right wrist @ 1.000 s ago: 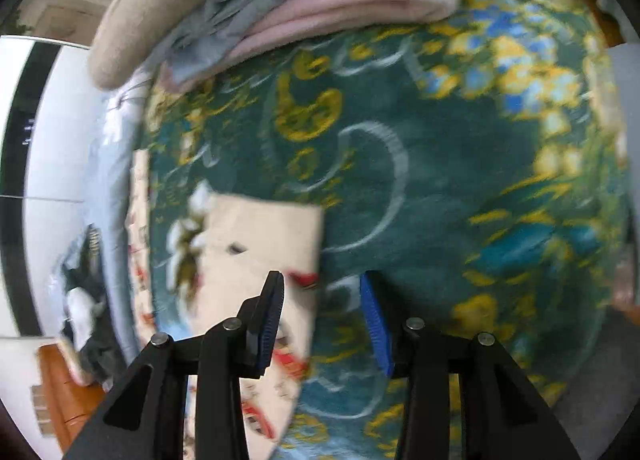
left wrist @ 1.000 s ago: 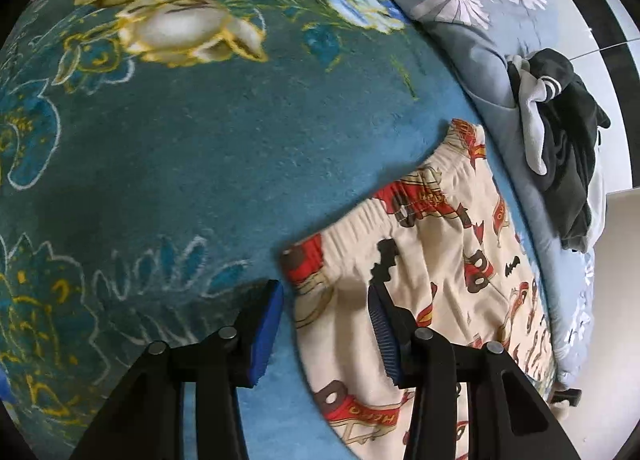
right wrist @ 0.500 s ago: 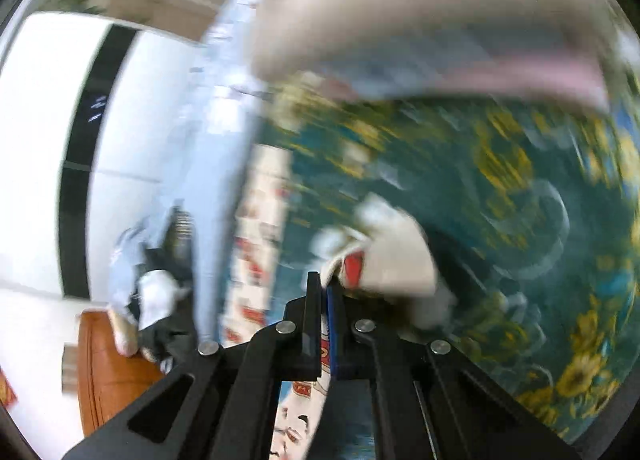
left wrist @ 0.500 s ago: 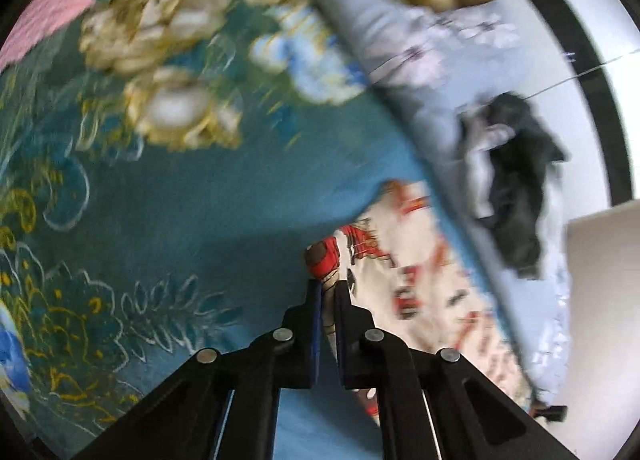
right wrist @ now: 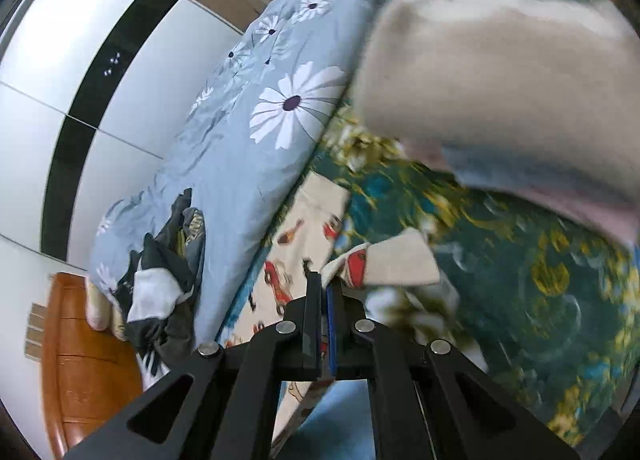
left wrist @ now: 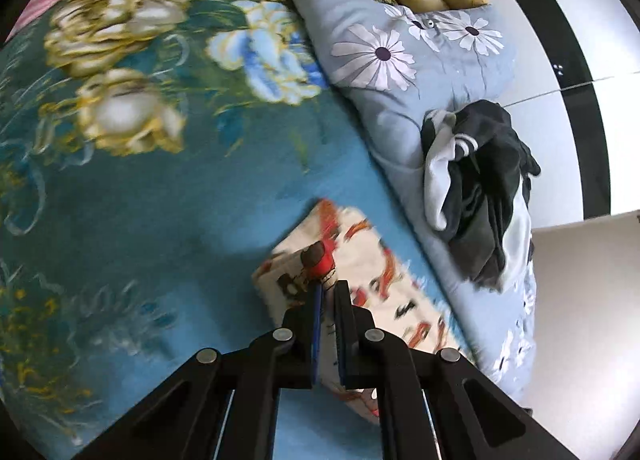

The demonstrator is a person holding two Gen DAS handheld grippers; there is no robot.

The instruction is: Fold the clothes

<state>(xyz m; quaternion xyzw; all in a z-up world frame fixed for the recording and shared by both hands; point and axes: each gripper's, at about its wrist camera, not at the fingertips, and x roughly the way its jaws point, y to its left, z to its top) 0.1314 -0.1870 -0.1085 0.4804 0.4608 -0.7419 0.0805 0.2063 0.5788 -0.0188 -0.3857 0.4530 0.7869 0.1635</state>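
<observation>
Bed cover (left wrist: 168, 187): teal plush blanket with gold, white and blue flowers, spread across the bed under everything else.
Quilt (left wrist: 404, 71): pale blue with white daisies, bunched along the far side of the bed, just beside the pants.
Dark clothes (left wrist: 480, 187): crumpled black and white heap lying on the quilt, well apart from both grippers.
Folded pile (right wrist: 500, 71): beige, grey-blue and pink pieces stacked on the blanket, filling the upper right of the right wrist view, blurred.
Pants (left wrist: 360, 260): cream cloth printed with red cartoon cars and black marks, gathered elastic waistband; they lie on the blanket against the quilt's edge.
Pants, long axis: runs along the quilt's edge, waistband end toward the grippers and lifted off the blanket.
Left gripper (left wrist: 327, 292): pressed together, pinching a waistband corner with a red patch.
Right gripper (right wrist: 325, 284): pressed together, pinching the other waistband corner, which curls up over the blanket.
</observation>
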